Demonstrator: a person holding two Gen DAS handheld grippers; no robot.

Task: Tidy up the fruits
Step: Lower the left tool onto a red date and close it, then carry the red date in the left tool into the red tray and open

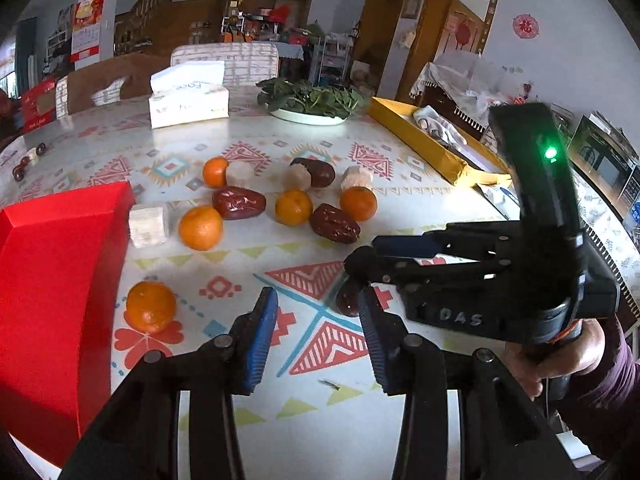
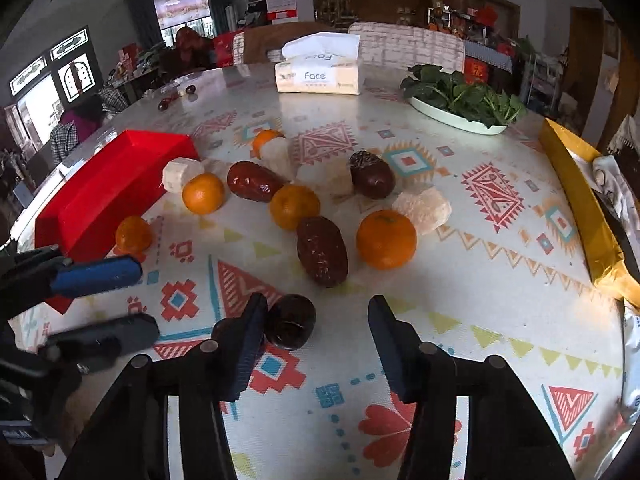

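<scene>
Jaws of the left gripper (image 1: 318,336) are seen spread apart with nothing between them. Jaws of the right gripper (image 2: 316,344) are likewise parted; a dark date (image 2: 289,322) is touched by the left pad only. No contents can be made out in the red box (image 2: 120,184). Oranges, dates and pale chunks are scattered on the surface (image 2: 460,320) beyond.
</scene>
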